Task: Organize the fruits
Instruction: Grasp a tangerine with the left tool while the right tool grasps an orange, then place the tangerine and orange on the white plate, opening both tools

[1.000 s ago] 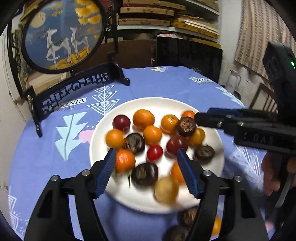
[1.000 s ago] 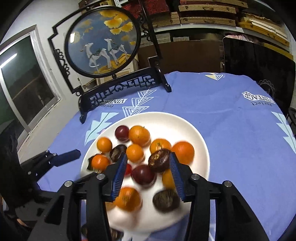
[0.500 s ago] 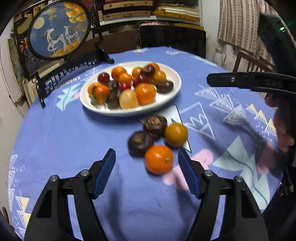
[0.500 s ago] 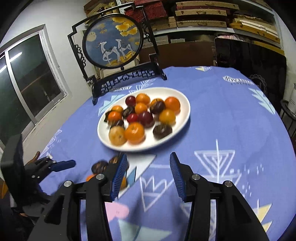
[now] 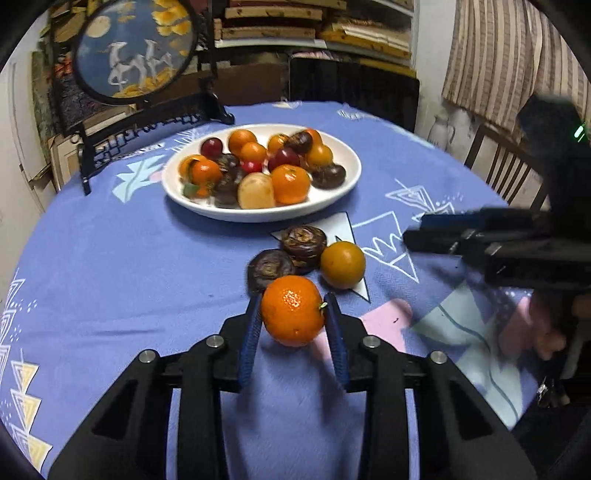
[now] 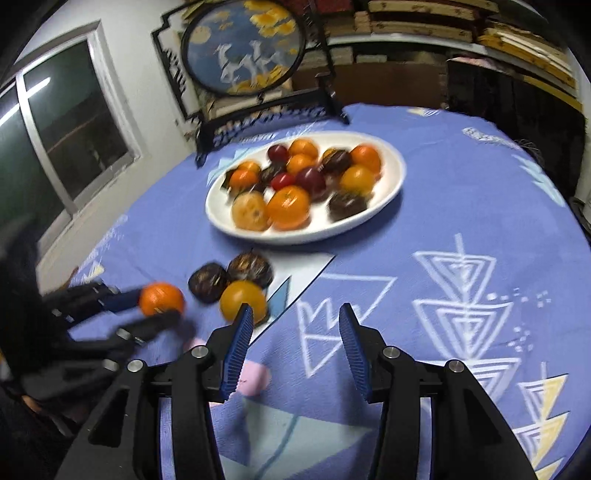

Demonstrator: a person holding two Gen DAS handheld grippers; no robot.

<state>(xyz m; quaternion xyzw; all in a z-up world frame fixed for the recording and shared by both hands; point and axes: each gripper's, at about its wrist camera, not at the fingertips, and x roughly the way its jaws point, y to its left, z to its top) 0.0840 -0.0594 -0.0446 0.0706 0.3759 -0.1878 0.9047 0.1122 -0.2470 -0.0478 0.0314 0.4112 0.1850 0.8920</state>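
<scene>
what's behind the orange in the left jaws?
Behind the orange: two dark fruits touching each other, an amber fruit beside them, then the plate. The nearer dark fruit's lower edge is covered.

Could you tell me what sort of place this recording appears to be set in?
Probably a room in a home, perhaps a dining or store room: a round table with a blue patterned tablecloth, an ornamental deer screen on a carved stand, and shelves stacked with flat boxes.

No legible text — tablecloth (image 5: pixel 129 258) lettering too blurred.
</scene>
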